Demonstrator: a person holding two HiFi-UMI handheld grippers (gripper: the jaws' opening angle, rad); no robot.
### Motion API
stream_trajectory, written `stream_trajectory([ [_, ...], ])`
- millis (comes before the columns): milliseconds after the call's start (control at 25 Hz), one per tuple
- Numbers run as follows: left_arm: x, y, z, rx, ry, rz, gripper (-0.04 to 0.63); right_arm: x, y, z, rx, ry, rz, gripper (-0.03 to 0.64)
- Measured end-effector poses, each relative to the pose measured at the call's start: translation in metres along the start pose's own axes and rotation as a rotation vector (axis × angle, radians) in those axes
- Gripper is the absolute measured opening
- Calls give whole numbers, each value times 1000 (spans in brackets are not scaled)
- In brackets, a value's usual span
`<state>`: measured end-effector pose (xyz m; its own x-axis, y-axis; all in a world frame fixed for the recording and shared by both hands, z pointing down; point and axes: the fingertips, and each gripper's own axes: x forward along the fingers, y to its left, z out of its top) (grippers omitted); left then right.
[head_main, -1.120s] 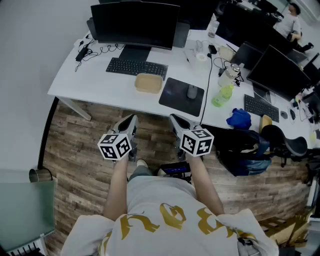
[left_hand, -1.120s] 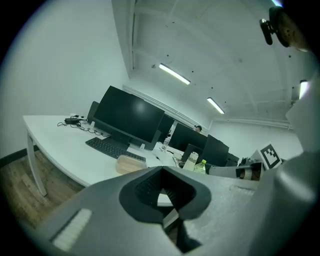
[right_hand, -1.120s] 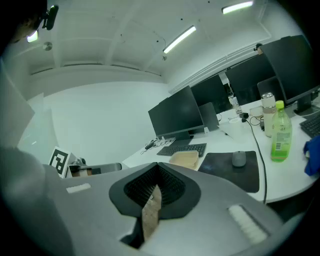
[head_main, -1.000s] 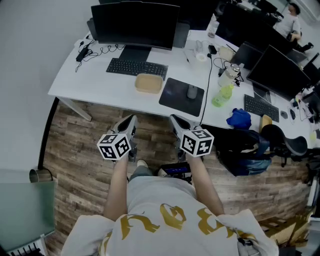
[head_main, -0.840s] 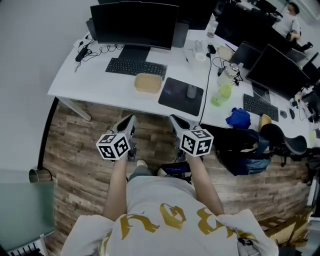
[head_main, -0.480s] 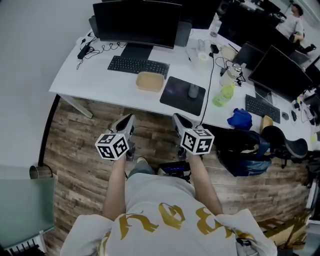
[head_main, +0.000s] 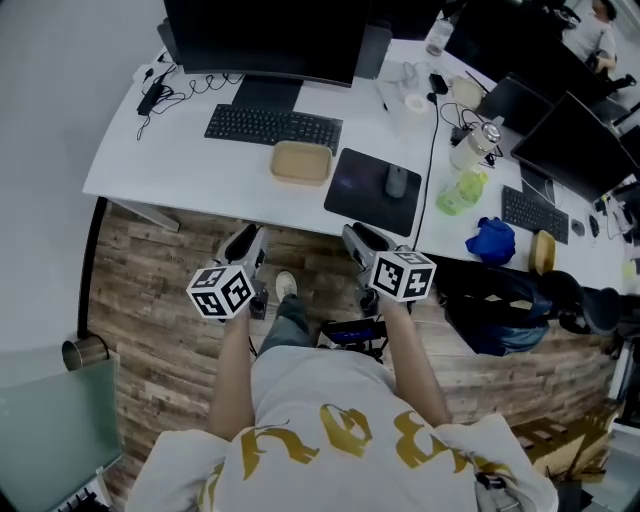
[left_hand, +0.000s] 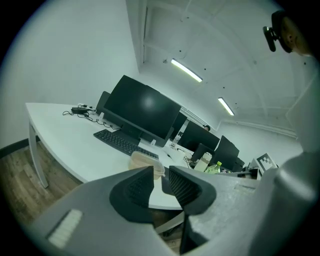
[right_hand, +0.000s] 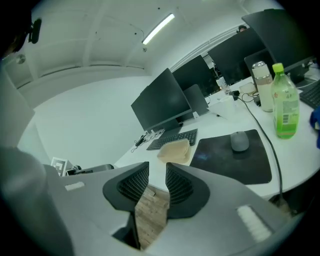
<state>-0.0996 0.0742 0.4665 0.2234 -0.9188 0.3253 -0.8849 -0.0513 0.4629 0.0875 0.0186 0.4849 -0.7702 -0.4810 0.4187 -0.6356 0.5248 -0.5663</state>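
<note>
I hold both grippers in front of me over the wood floor, just short of a white desk (head_main: 180, 170). My left gripper (head_main: 244, 240) (left_hand: 161, 176) has its jaws a narrow gap apart with nothing between them. My right gripper (head_main: 357, 238) (right_hand: 157, 173) is likewise open a little and empty. Straight ahead on the desk lies a tan lidded box (head_main: 301, 162) (left_hand: 146, 161) (right_hand: 175, 149), nearest both grippers but well apart from them. A grey mouse (head_main: 397, 181) (right_hand: 240, 141) rests on a black mouse pad (head_main: 365, 200) to its right.
A keyboard (head_main: 273, 127) and a dark monitor (head_main: 260, 35) stand behind the box. A green bottle (head_main: 460, 193) (right_hand: 285, 107), a blue cloth (head_main: 511, 240) and more screens sit to the right. A dark backpack (head_main: 500, 300) and a metal can (head_main: 82, 352) are on the floor.
Both grippers' jaws, shut a second ago, now stand slightly apart. I have stepped closer to the desk, so the box and the mouse pad appear nearer.
</note>
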Motion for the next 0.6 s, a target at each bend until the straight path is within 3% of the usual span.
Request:
stream_trajectory([
  [600, 147, 98, 51, -24, 162, -137, 86, 102, -62, 16, 166, 134, -99, 135],
])
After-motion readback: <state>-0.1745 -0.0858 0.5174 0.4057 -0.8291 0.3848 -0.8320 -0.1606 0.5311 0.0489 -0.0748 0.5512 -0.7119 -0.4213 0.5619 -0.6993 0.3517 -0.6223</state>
